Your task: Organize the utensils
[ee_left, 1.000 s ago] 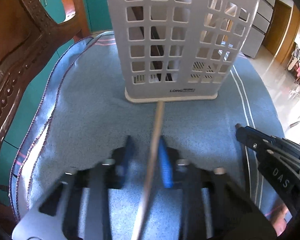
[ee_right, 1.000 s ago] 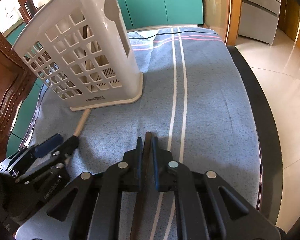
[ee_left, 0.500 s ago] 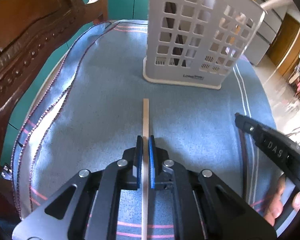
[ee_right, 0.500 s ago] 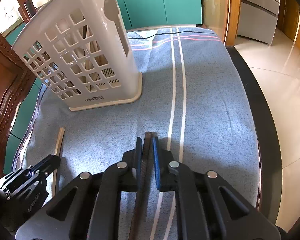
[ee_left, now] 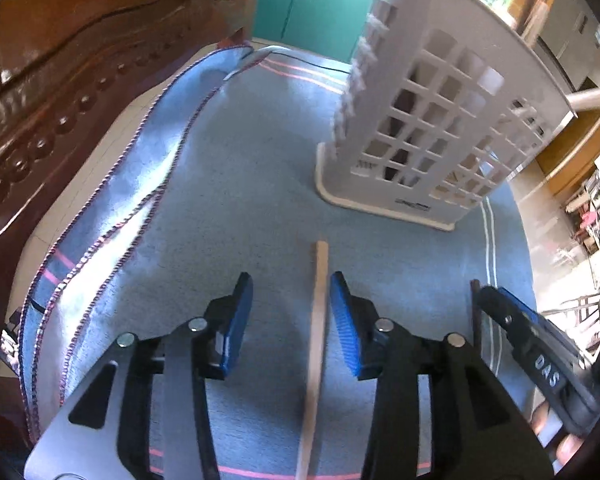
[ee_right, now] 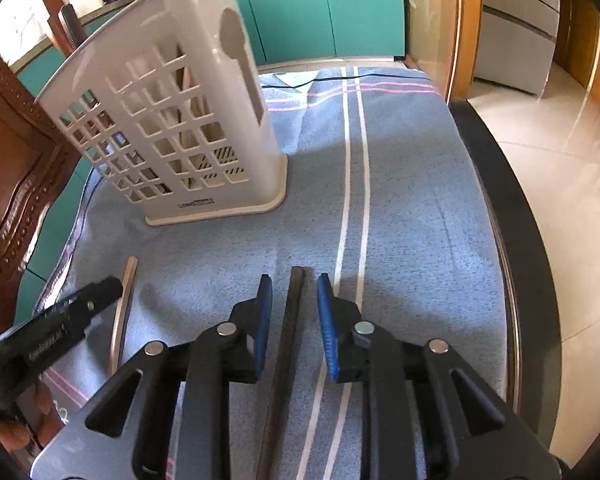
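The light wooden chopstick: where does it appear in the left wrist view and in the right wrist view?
Left wrist view: the light wooden chopstick lies at lower centre, between the open left tongs, nearer the right finger.
Right wrist view: it lies at lower left, beside the left tongs' tip.
Shared landmark: the white utensil basket on the blue cloth.

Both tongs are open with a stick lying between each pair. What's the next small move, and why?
Probably shut the left tongs on the pale stick. It lies flat on the blue cloth between the open fingers, short of the white basket. The right tongs likewise straddle the dark stick, ungripped.
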Action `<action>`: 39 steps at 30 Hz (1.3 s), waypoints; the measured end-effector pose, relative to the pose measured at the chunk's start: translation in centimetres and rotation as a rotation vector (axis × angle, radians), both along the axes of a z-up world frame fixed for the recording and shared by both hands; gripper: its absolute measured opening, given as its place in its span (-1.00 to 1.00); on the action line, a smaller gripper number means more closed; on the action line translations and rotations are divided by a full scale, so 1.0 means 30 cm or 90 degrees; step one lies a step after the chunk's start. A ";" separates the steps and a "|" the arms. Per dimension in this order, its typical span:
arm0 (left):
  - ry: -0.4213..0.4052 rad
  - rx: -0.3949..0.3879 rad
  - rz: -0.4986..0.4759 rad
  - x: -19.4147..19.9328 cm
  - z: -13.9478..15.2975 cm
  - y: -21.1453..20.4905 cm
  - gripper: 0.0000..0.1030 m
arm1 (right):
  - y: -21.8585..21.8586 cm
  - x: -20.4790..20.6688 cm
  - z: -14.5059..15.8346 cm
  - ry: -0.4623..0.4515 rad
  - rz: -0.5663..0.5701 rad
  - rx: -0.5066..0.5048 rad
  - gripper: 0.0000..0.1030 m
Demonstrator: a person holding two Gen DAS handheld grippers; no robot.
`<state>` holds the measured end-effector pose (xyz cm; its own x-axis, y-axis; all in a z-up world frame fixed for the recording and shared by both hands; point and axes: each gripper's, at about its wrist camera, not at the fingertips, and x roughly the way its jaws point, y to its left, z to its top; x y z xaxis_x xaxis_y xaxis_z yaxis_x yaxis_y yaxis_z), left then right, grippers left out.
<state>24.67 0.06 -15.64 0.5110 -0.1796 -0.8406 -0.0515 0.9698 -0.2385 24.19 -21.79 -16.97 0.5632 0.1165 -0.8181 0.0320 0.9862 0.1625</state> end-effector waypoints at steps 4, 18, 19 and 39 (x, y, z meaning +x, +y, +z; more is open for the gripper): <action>0.003 0.002 -0.007 0.018 -0.015 0.005 -0.10 | 0.023 -0.013 0.001 0.006 0.014 -0.014 -0.36; -0.034 0.149 -0.047 -0.030 -0.022 -0.180 -0.10 | 0.056 -0.026 -0.036 0.014 0.019 -0.076 -0.36; -0.035 0.150 -0.047 -0.029 -0.022 -0.181 -0.10 | 0.069 -0.027 -0.039 0.010 0.022 -0.093 -0.36; -0.032 0.149 -0.060 -0.025 -0.023 -0.190 -0.15 | 0.105 -0.028 -0.046 -0.003 0.030 -0.131 -0.36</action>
<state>23.92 -5.66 -16.32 0.5436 -0.0320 -0.8387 0.0473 0.9989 -0.0075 23.36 -18.64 -18.34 0.5650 -0.0264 -0.8247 -0.0154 0.9990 -0.0426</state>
